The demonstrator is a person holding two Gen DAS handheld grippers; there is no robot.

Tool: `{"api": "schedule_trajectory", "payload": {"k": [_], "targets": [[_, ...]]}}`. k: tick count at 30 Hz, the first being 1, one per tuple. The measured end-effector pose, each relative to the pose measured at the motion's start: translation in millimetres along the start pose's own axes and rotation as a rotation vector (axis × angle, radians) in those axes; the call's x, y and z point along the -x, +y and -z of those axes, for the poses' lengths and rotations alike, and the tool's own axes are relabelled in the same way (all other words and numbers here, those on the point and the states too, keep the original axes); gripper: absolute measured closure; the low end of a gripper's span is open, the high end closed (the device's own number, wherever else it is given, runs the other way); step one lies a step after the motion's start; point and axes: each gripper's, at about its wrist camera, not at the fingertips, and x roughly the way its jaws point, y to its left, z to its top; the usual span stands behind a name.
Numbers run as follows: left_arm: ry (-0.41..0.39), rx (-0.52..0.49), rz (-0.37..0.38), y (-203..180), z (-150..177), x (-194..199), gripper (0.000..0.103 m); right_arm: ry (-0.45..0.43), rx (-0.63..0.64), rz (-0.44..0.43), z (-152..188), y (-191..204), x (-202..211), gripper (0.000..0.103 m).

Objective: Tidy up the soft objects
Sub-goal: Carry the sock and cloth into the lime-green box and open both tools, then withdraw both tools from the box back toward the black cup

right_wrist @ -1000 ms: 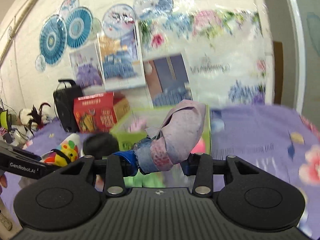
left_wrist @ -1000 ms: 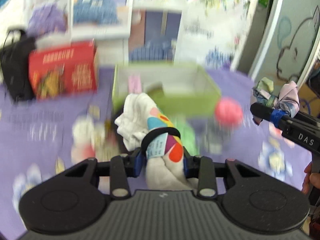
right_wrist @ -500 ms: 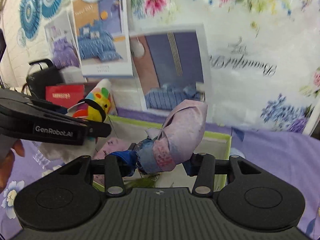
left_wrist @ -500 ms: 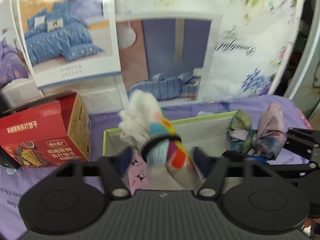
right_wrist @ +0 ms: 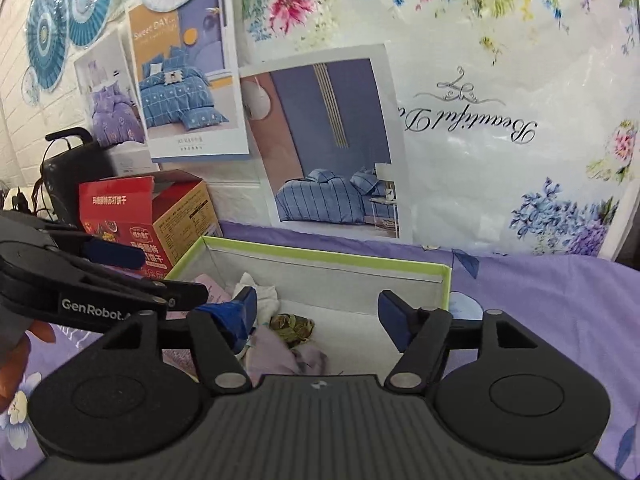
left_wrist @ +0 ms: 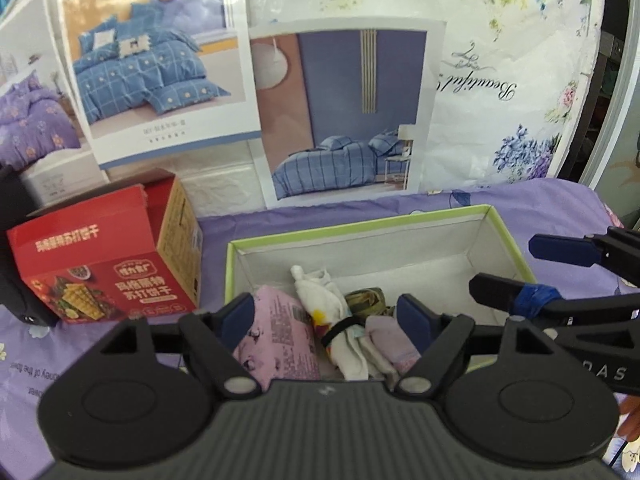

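Note:
A green-rimmed box (left_wrist: 360, 227) (right_wrist: 320, 254) holds a white sock bundle with a colourful print and black band (left_wrist: 340, 320) (right_wrist: 260, 294). Beside it lie a lilac patterned cloth bundle (left_wrist: 390, 340) (right_wrist: 280, 352) with an olive-green end (right_wrist: 292, 324), and a pink packet (left_wrist: 280, 332). My left gripper (left_wrist: 326, 312) (right_wrist: 176, 274) hangs over the box's near left part, its jaws opening, the sock bundle lying loose below them. My right gripper (right_wrist: 318, 312) (left_wrist: 524, 268) hovers just to the right, jaws opening, pads clear of the lilac bundle beneath.
A red cracker carton (left_wrist: 100, 272) (right_wrist: 132, 208) stands open left of the box. A black bag or speaker (right_wrist: 76, 168) sits behind it. Bedding posters cover the wall close behind the box. A purple floral cloth (right_wrist: 560, 300) covers the table.
Both grippers carried their bundles forward over the box and opened. The sock bundle and the lilac bundle dropped from the jaws and now lie inside the box.

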Motion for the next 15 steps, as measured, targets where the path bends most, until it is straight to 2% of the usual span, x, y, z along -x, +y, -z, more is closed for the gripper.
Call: {"api": "schedule_trajectory", "payload": {"k": [5, 6, 7, 11, 15], "targets": [[-0.082, 0.002, 0.005, -0.7, 19.5, 55.3, 0.019, -0.059, -0.016, 0.022, 7.7, 11.0, 45.1, 0.047], [-0.099, 0.005, 0.002, -0.4, 25.4, 67.2, 0.014, -0.073, -0.024, 0.032, 10.3, 14.0, 56.6, 0.046], [-0.117, 0.01, -0.001, 0.6, 31.9, 77.6, 0.0, -0.088, -0.035, 0.04, 13.5, 16.7, 67.8, 0.046], [-0.19, 0.012, -0.014, 0.5, 67.6, 120.3, 0.001, -0.15, -0.06, 0.062, 34.7, 30.3, 109.8, 0.046], [-0.202, 0.02, -0.035, 2.6, 109.4, 147.4, 0.001, -0.179, -0.089, 0.092, 71.6, 45.6, 137.2, 0.046]]}}
